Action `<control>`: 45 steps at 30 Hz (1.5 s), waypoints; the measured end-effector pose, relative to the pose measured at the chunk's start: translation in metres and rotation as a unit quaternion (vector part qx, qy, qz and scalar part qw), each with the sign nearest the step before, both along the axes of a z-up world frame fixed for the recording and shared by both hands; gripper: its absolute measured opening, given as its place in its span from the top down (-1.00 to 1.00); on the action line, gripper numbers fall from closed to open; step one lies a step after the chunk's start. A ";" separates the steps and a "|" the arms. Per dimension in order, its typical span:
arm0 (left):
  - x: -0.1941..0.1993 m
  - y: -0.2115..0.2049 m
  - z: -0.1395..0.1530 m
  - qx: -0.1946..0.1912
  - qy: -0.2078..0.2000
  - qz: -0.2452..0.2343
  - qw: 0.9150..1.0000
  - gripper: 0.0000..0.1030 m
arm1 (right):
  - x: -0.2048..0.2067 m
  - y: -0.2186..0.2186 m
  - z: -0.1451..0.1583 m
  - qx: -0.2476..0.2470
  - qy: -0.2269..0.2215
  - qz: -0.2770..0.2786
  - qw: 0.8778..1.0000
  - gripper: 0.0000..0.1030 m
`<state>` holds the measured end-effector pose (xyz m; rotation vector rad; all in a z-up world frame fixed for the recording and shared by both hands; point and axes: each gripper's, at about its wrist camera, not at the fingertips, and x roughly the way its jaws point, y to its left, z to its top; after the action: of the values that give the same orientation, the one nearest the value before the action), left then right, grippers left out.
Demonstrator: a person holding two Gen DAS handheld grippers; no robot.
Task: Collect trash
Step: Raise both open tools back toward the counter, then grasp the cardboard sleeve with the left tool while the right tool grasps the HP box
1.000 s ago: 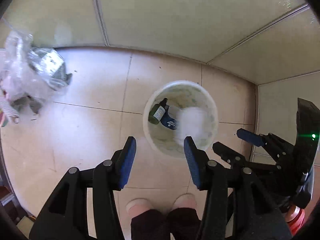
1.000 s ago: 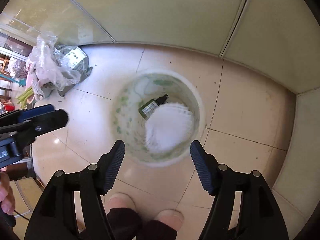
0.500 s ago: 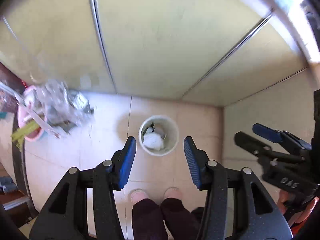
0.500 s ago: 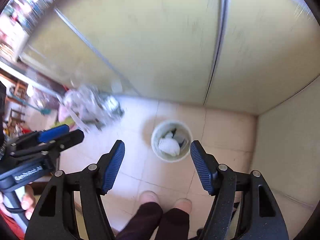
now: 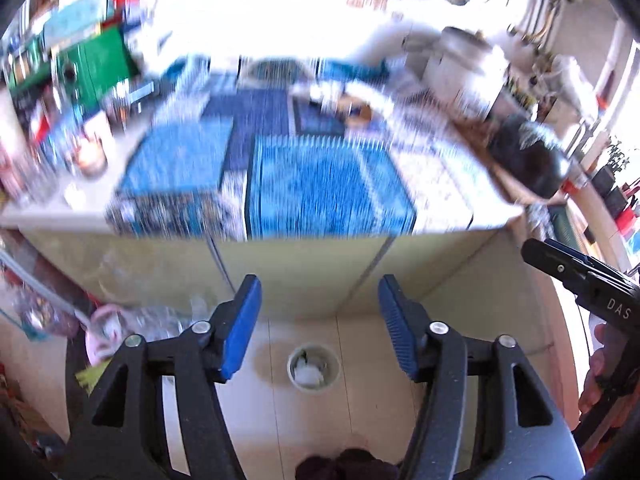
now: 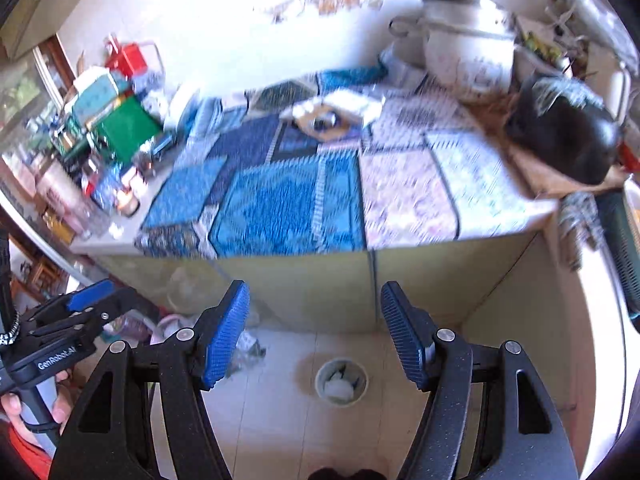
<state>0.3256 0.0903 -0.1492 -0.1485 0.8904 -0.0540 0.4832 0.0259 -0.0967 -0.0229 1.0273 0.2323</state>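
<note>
Both tongs, left (image 5: 320,328) and right (image 6: 315,334), parted, jaws empty; left's just widened. Bin (image 6: 341,381) far below on floor, holding trash. Ahead and up, on blue mat (image 6: 280,196): possibly a wrapper (image 6: 326,118), blurred, nearer right.

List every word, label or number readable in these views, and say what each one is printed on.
"GenRobot.AI" – on the side of the left gripper, seen in the right wrist view.
"DAS" – on the side of the right gripper, seen in the left wrist view; the print may run on out of frame.
Print on the boxes on the counter and on the white pot is too blurred to read.
</note>
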 end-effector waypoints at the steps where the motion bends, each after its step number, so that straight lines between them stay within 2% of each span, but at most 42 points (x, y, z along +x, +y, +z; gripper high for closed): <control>1: 0.003 0.000 0.009 0.001 -0.008 0.000 1.000 -0.22 | 0.001 -0.001 0.008 0.000 -0.011 -0.003 1.000 -0.27; 4: 0.020 0.001 0.032 0.005 -0.022 0.008 1.000 -0.25 | 0.015 0.002 0.028 -0.001 -0.032 -0.016 0.999 -0.29; 8: 0.050 -0.006 0.048 0.017 -0.049 0.033 0.998 -0.65 | 0.039 -0.012 0.044 0.003 -0.056 -0.024 0.998 -0.31; 10: 0.075 -0.011 0.050 0.017 -0.053 0.036 0.998 -0.69 | 0.056 -0.018 0.048 0.001 -0.066 -0.023 0.998 -0.40; 16: 0.167 -0.035 0.043 0.011 -0.050 0.065 0.997 -0.69 | 0.141 -0.045 0.048 0.017 -0.066 0.004 0.998 -0.40; 22: 0.272 -0.056 0.014 0.013 0.008 0.105 0.994 -0.69 | 0.240 -0.057 0.035 0.005 -0.036 0.054 0.998 -0.40; 25: 0.309 -0.058 -0.012 0.012 0.037 0.125 0.991 -0.69 | 0.286 -0.059 0.011 -0.018 -0.019 0.074 0.997 -0.40; 31: 0.369 -0.056 -0.073 0.005 0.103 0.140 0.985 -0.68 | 0.354 -0.045 -0.046 -0.015 0.044 0.119 0.992 -0.40; 36: 0.405 -0.047 -0.116 -0.017 0.141 0.149 0.979 -0.50 | 0.396 -0.021 -0.094 -0.032 0.091 0.169 0.981 -0.40; 39: 0.418 -0.042 -0.131 -0.042 0.147 0.152 0.976 -0.30 | 0.415 -0.003 -0.119 -0.043 0.114 0.200 0.972 -0.40; 42: 0.426 -0.039 -0.134 -0.054 0.140 0.153 0.977 -0.07 | 0.426 0.016 -0.136 -0.060 0.120 0.225 0.965 -0.40; 45: 0.433 -0.037 -0.137 -0.041 0.139 0.155 0.977 0.36 | 0.432 0.028 -0.145 -0.071 0.118 0.246 0.960 -0.40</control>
<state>0.7582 0.0536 -0.2862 -0.3765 1.1357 0.2263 0.9151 0.0540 -0.2419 -0.3927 1.2649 0.6251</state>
